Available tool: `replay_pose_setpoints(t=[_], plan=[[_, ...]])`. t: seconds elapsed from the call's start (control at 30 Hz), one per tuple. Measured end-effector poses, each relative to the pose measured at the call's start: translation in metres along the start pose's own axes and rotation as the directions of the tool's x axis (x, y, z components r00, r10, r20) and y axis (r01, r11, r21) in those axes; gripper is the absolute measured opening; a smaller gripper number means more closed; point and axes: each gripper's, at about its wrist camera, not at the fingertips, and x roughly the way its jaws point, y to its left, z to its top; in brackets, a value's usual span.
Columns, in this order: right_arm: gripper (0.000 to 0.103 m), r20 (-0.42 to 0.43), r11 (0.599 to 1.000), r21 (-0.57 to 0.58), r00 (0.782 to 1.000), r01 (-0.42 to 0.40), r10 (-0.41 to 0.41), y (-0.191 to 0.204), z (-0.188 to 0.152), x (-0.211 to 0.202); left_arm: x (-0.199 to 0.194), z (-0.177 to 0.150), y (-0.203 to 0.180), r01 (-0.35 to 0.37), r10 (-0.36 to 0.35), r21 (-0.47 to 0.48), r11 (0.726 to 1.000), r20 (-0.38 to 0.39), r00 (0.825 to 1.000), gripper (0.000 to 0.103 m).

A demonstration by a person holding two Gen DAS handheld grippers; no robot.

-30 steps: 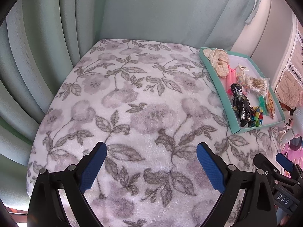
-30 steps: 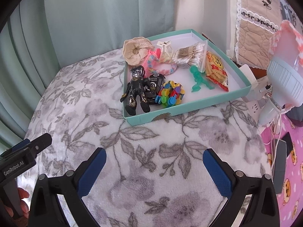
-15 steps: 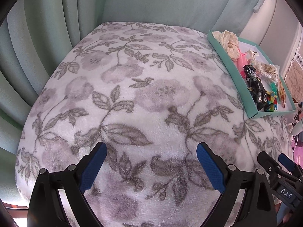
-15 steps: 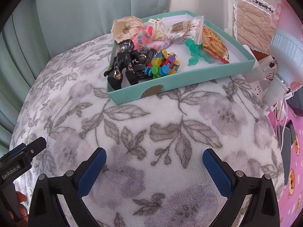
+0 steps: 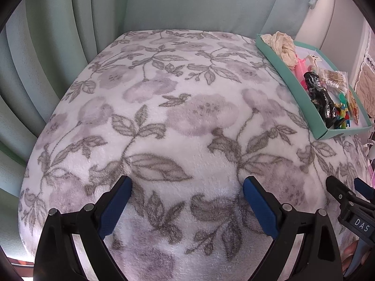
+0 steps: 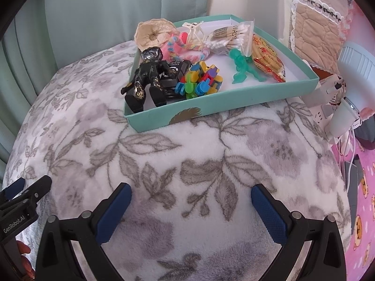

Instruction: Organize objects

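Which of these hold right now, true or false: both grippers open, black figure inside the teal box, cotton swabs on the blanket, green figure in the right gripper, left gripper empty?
1. Both the left gripper and right gripper are open. True.
2. The black figure lies in the teal box. True.
3. The cotton swabs lie on the blanket. False: they are in the box.
4. The right gripper holds the green figure. False: it lies in the box.
5. The left gripper is empty. True.

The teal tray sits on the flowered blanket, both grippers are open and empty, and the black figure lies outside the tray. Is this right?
Not quite: the right wrist view shows the black figure inside the teal tray, at its near-left corner. The tray does sit on the flowered blanket, and the left gripper and right gripper are open and empty.
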Motion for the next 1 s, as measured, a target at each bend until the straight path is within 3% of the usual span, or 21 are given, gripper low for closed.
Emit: replay_pose_setpoints(t=[1.0], plan=[[0.103, 0.047, 1.000, -0.011, 0.999, 0.019, -0.019, 0.0017, -0.0021, 0.0036, 0.0042, -0.0088, -0.0029, -0.013, 0.012, 0.006, 1.000, 0.076, 0.997, 0.102]])
